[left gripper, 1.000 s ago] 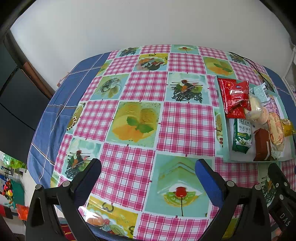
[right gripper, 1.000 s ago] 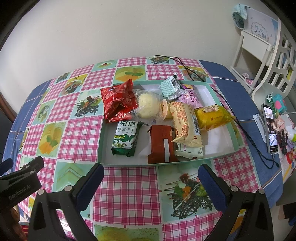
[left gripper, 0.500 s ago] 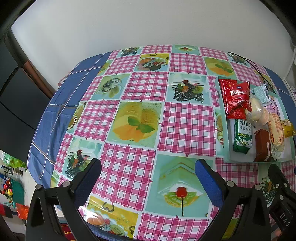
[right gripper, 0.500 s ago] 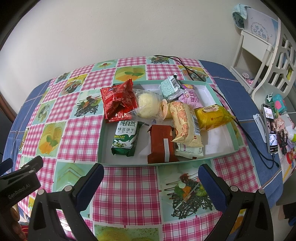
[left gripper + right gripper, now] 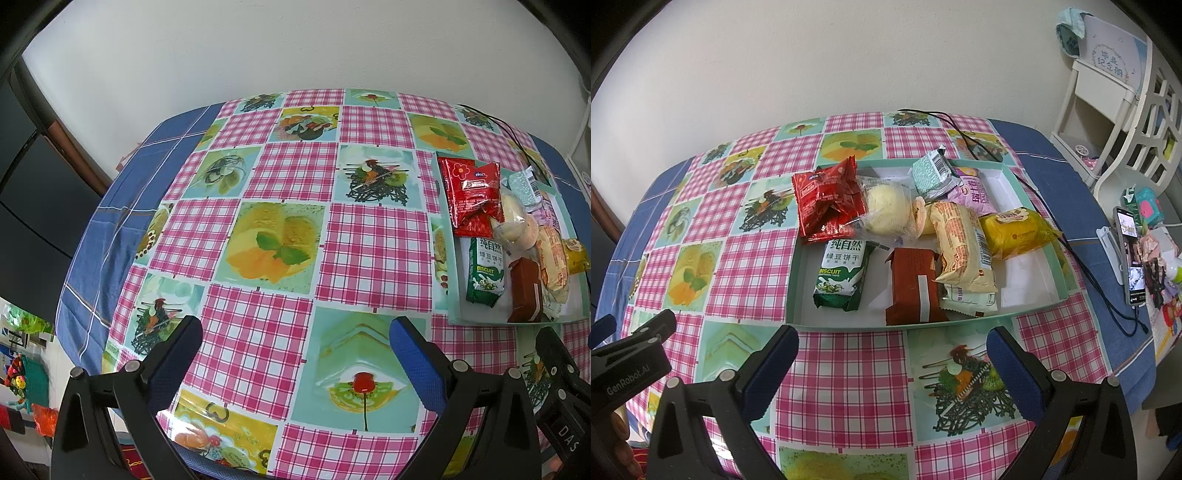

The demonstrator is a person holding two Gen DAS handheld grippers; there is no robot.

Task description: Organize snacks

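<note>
Both grippers, left [image 5: 295,341] and right [image 5: 892,349], hang spread and empty; overlapping packets in the tray [image 5: 1027,308] risk a double grab.

On my right wrist view I can read "BISCUIT" in white on the green biscuit packet [image 5: 842,275], under larger Chinese characters, near the front left corner of the tray [image 5: 1058,273]. The same word shows on it in my left wrist view [image 5: 484,275]. The pink packet [image 5: 973,192] toward the tray's back edge carries Chinese characters and Latin letters too small for me to make out. The left gripper's body [image 5: 628,363] reads "GenRobot.AI". In the left view, the right gripper's body [image 5: 563,417] shows "DAS". A white card [image 5: 1108,61] on the shelf bears Chinese writing.
</note>
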